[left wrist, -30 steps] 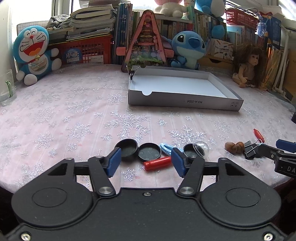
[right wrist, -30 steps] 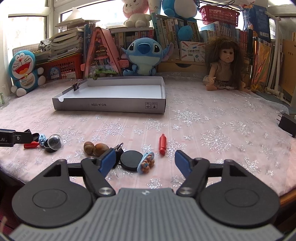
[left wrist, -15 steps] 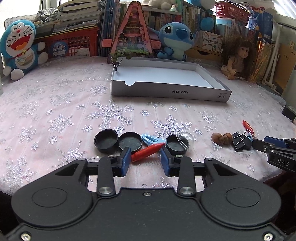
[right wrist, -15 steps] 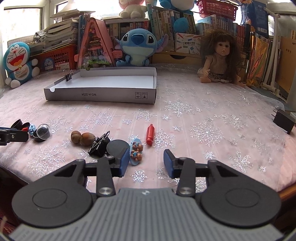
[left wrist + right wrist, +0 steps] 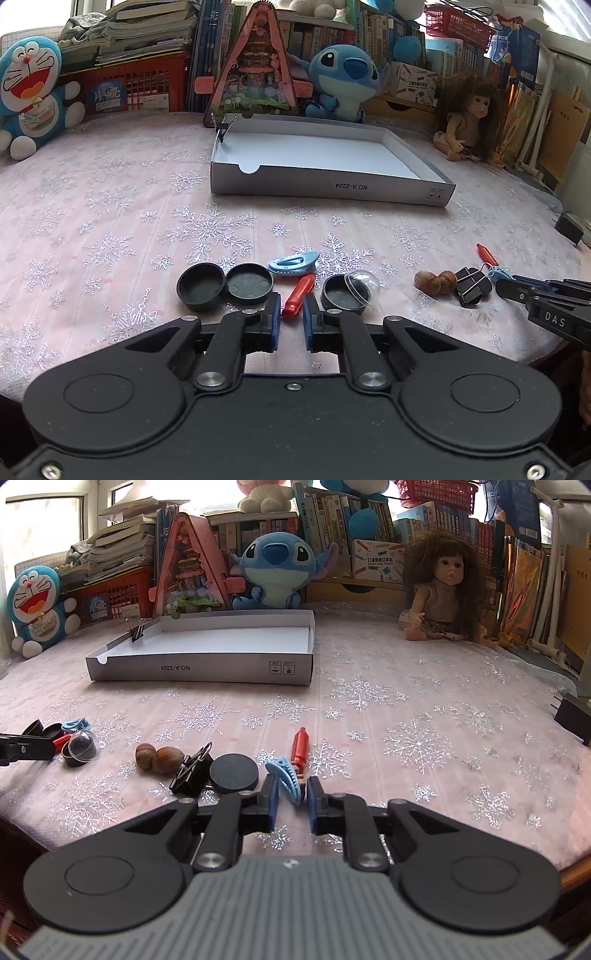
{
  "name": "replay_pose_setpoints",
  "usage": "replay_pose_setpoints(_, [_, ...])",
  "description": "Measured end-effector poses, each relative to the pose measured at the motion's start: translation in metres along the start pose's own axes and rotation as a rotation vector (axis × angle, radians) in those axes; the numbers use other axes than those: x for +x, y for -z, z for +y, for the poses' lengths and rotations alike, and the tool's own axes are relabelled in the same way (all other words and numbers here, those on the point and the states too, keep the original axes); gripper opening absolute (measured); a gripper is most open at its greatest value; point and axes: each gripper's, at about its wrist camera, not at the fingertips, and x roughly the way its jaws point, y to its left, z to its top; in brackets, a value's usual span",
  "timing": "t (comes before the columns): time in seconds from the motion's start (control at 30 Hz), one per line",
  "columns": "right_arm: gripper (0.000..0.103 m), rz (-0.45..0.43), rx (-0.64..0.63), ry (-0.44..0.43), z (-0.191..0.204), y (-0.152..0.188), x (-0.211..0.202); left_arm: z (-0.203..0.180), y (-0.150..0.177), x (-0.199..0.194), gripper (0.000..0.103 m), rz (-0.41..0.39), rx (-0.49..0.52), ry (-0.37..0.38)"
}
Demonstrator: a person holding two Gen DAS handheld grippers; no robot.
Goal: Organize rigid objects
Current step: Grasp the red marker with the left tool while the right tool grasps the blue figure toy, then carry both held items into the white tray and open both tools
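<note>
My left gripper point(image 5: 291, 314) is shut on a red crayon-like stick point(image 5: 298, 295), which points away between the blue pads. Around it lie two black caps point(image 5: 201, 286), a blue clip point(image 5: 293, 263) and a black cap with a clear dome point(image 5: 349, 290). My right gripper point(image 5: 291, 797) is shut on a blue hair clip point(image 5: 288, 781) tilted on edge. Beside it lie a red stick point(image 5: 300, 747), a black disc point(image 5: 233, 773), a black binder clip point(image 5: 190, 771) and two brown nuts point(image 5: 159, 757). The white cardboard tray point(image 5: 332, 188) stands farther back, empty except for a binder clip on its corner.
Plush toys, a doll point(image 5: 441, 594), books and red baskets line the back of the table. A black adapter point(image 5: 572, 720) sits at the right edge. The pink snowflake cloth point(image 5: 110, 206) covers the table.
Both grippers have closed from wide open: the left onto the red stick, the right onto the blue hair clip. Both have also risen and tilted a little.
</note>
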Motion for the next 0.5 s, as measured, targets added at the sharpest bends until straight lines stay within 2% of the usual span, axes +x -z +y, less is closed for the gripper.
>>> replay_pose_setpoints(0.07, [0.033,-0.004,-0.006,0.003,0.001,-0.001,0.002,-0.003,-0.001,0.001,0.014,-0.002,0.014,0.006])
replay_pose_setpoints(0.1, [0.042,-0.006,-0.01,0.005,0.002,-0.001,0.002,-0.004,-0.002,0.002,0.015,-0.005,0.021,0.007])
replay_pose_setpoints(0.23, [0.043,-0.019,-0.024,0.018,0.004,-0.002,0.009,-0.006,-0.007,0.009,0.016,-0.007,0.042,0.001])
replay_pose_setpoints(0.27, [0.041,-0.02,-0.031,0.022,0.006,-0.002,0.01,-0.006,-0.008,0.011,0.016,-0.003,0.044,0.004])
replay_pose_setpoints(0.3, [0.024,-0.021,-0.035,0.021,0.007,-0.003,0.01,-0.006,-0.008,0.013,0.015,0.0,0.046,0.007])
replay_pose_setpoints(0.33, [0.019,-0.021,-0.038,0.021,0.008,-0.003,0.01,-0.006,-0.008,0.015,0.013,0.003,0.048,0.009])
replay_pose_setpoints(0.37, [0.018,-0.021,-0.042,0.02,0.009,-0.003,0.009,-0.007,-0.008,0.016,0.009,0.006,0.049,0.01])
replay_pose_setpoints(0.5, [0.017,-0.032,-0.048,0.004,0.011,-0.003,0.004,-0.012,-0.008,0.012,0.009,0.007,0.068,0.03])
